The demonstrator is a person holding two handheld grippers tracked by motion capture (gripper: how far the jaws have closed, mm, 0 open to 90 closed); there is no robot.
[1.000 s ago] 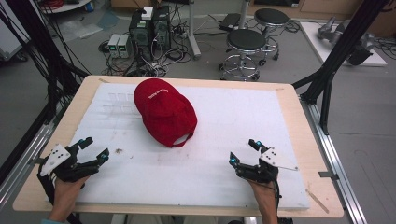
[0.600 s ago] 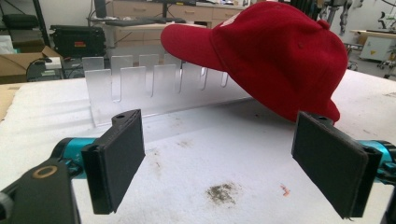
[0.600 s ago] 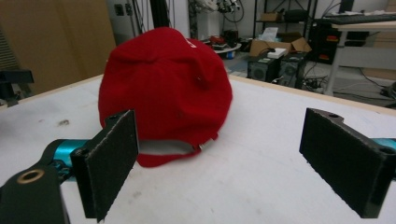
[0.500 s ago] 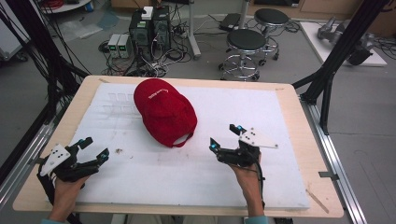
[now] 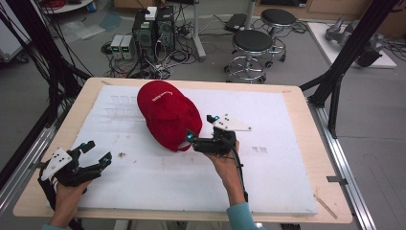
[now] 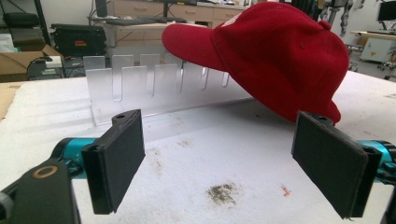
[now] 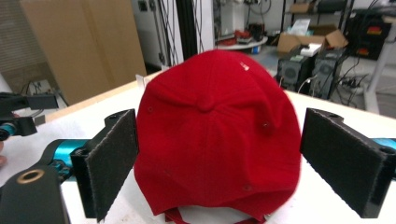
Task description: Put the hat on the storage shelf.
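A red baseball cap (image 5: 167, 115) lies crown up on the white foam board (image 5: 268, 172), left of centre and towards the back. My right gripper (image 5: 201, 128) is open just at the cap's near right edge, its jaws pointing at the cap. In the right gripper view the cap's back (image 7: 219, 126) shows between the two black pads (image 7: 112, 163), with gaps on both sides. My left gripper (image 5: 99, 151) is open near the front left corner, holding nothing. In the left gripper view the cap (image 6: 280, 51) sits well beyond the open jaws, its brim resting over a clear slotted rack (image 6: 154, 84).
The foam board covers most of a wooden table (image 5: 313, 143). The clear rack (image 5: 119, 103) shows faintly left of the cap. Black frame posts (image 5: 335, 81) stand at the table's sides. Stools (image 5: 251, 45) and computers (image 5: 153, 28) are on the floor behind.
My right gripper has moved from the front right of the board leftwards and forwards, up to the cap's edge. The left gripper and the cap have stayed put.
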